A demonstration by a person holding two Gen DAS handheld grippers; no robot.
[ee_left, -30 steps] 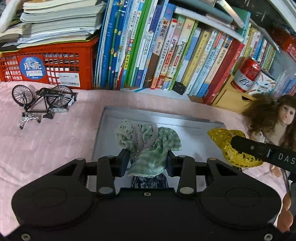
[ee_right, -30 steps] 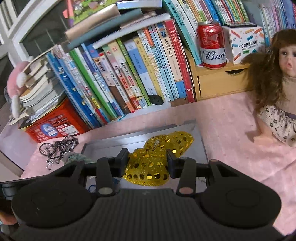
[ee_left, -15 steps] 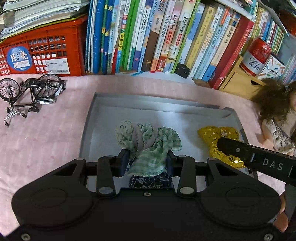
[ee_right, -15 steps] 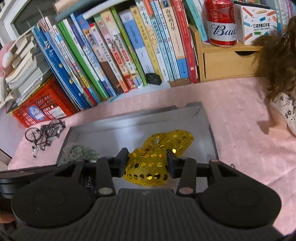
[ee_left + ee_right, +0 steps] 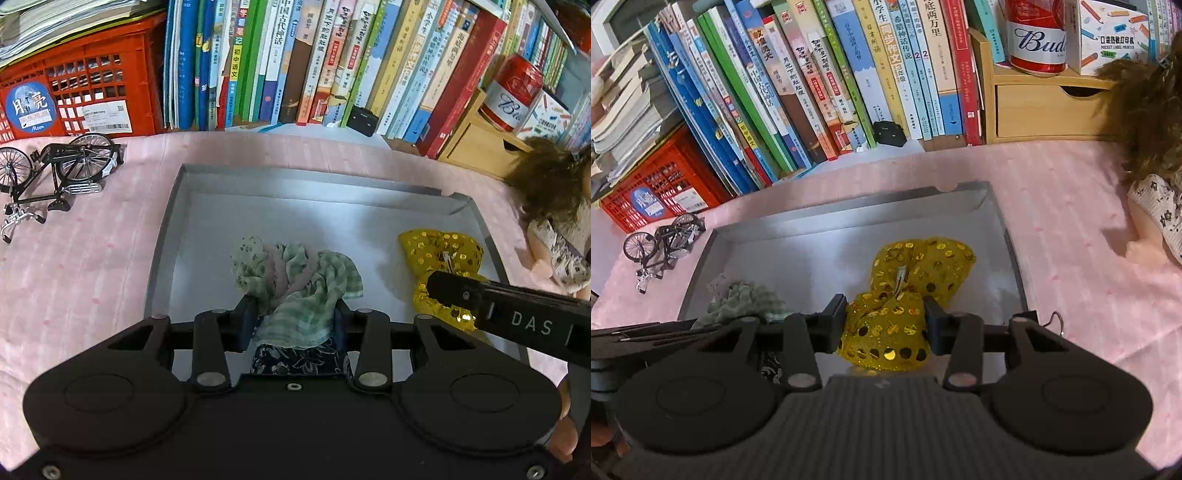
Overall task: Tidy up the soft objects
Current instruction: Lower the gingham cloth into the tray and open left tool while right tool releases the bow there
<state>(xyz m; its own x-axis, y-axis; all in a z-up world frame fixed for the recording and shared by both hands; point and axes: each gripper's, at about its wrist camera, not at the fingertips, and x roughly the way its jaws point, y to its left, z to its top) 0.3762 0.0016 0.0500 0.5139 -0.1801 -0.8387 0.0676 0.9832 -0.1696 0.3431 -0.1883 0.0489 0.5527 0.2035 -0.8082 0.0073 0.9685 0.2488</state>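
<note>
Both tongs clamp: left tongs (image 5: 295,321) on green cloth bundle (image 5: 295,280), right tongs (image 5: 886,317) on gold sequin bow (image 5: 905,291).

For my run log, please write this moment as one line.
left gripper: shut on green cloth bundle | right gripper: shut on gold sequin bow | both over grey tray

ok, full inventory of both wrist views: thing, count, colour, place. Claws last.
tray: 1, grey, centre of the pink cloth
fabric bundle: 1, green check, floral and navy, over the tray, in left claw
sequin pouch: 1, gold, over the tray's right side, in right claw
model bicycle: 1, black, on cloth left of tray
crate: 1, red, back left
books: one row, mixed colours, upright behind tray
drawer box: 1, wood, back right
beer can: 1, red and white, on drawer box
doll: 1, brown hair, right of tray
left claw: shut on fabric bundle
right claw: shut on sequin pouch
</note>
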